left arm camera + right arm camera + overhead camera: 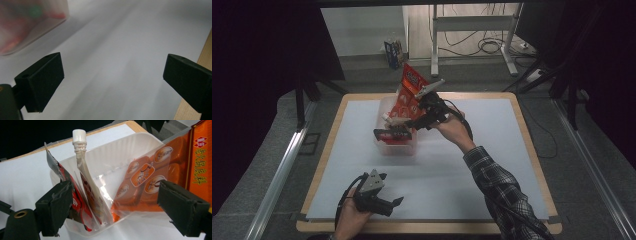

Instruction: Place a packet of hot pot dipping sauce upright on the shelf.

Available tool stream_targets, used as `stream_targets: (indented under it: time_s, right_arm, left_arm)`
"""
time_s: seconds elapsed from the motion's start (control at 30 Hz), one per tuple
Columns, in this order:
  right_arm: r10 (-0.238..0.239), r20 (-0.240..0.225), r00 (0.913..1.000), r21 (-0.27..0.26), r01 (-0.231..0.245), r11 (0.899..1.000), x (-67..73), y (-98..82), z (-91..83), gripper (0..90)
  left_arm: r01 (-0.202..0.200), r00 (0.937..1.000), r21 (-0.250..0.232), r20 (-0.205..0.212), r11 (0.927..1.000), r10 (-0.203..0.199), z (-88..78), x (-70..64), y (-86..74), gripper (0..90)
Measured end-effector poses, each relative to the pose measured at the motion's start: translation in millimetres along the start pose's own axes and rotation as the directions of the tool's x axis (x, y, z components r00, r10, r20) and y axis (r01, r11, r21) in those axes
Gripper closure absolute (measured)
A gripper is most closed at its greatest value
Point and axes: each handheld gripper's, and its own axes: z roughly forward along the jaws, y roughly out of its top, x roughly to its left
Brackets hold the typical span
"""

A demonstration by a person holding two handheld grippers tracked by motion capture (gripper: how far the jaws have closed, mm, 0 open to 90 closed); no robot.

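The step in hand was judged to be the loading of pouches into the tub, a clear plastic container that stood on the white sheet toward the far left of the bench.

The right tongs were positioned at the near edge of the tub. In the right gripper view they stood spread, with the pads pressing on nothing. An orange pouch leaned against the far right wall of the tub and projected well above its rim. A spouted pouch with a white screw cap stood upright in the middle. A red-and-black pouch stood at the left, just beside the left jaw; contact could not be confirmed.

The left tongs were held low over the near left part of the bench, also spread and empty, well apart from the tub.

The orange pouch appeared to be released. The next move would call for withdrawing the right tongs without snagging the upright pouches, since the tall orange pouch could tip out.

Legible markings: the orange pouch carried a vertical column of yellow Chinese characters along its right edge, a small red emblem above them, and round logos on the front. These were too small to read with confidence. No writing was legible on the other pouches.
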Motion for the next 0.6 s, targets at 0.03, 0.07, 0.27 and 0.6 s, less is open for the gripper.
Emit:
stream_targets:
  time_s: [0.03, 0.07, 0.27, 0.6]
  right_arm:
    - [0.005, -0.001, 1.0000, -0.003, -0.005, 1.000, -0.2, -0.7, -1.7, 12.9]
    - [0.009, -0.003, 1.0000, -0.006, -0.009, 1.000, -0.6, -1.4, -3.3, 12.6]
    - [0.027, -0.006, 0.9996, -0.022, -0.027, 0.999, -2.4, -7.7, -11.3, 10.3]
    - [0.049, 0.002, 0.9988, -0.048, -0.049, 0.998, -1.4, -17.4, -26.2, 9.3]
  left_arm:
    - [0.001, 1.0000, -0.001, 0.000, 1.0000, -0.001, 0.0, 0.0, 0.0, 3.1]
    - [0.004, 1.0000, -0.004, 0.000, 1.0000, -0.004, 0.2, -0.3, 0.0, 3.1]
    - [0.005, 1.0000, -0.006, 0.000, 1.0000, -0.005, 0.3, -0.2, 0.0, 3.0]
    - [0.012, 0.9999, -0.017, 0.006, 0.9998, -0.012, -0.5, 1.0, -0.1, 1.7]
